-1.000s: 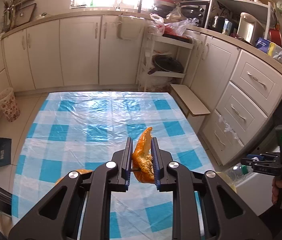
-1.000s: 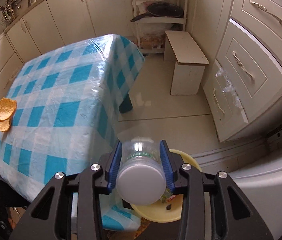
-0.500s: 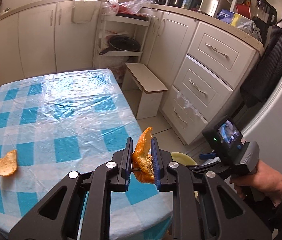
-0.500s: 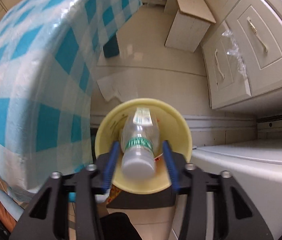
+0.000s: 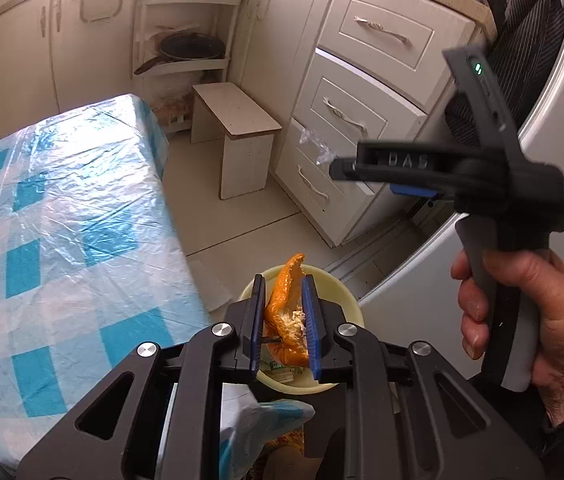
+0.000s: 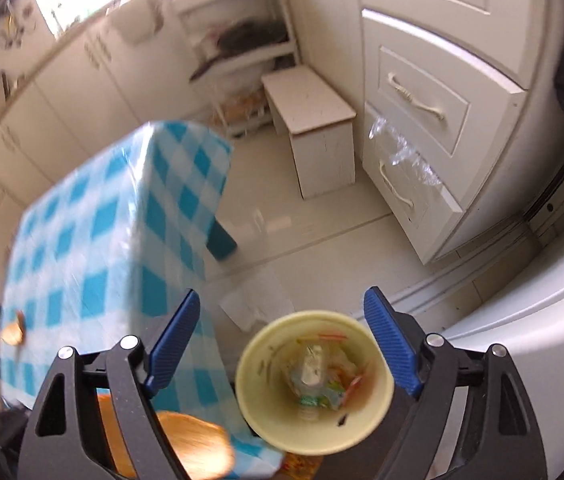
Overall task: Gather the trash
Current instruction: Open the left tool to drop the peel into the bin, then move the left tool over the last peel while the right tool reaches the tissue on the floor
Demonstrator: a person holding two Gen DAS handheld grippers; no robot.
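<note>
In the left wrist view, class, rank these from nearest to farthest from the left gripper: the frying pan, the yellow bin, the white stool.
1. Yellow bin: directly below the left gripper, which holds an orange peel.
2. White stool: on the floor ahead, by the drawers.
3. Frying pan: farthest, on the corner shelf behind the stool.

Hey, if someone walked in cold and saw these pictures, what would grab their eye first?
Probably the bright orange peel pinched in the left hand-held gripper, poised above the pale yellow plastic bin on the floor. That bin holds a clear plastic bottle among wrappers, with the right hand-held gripper opening empty above it. Beside them, the blue-and-white checked tablecloth dominates.
</note>
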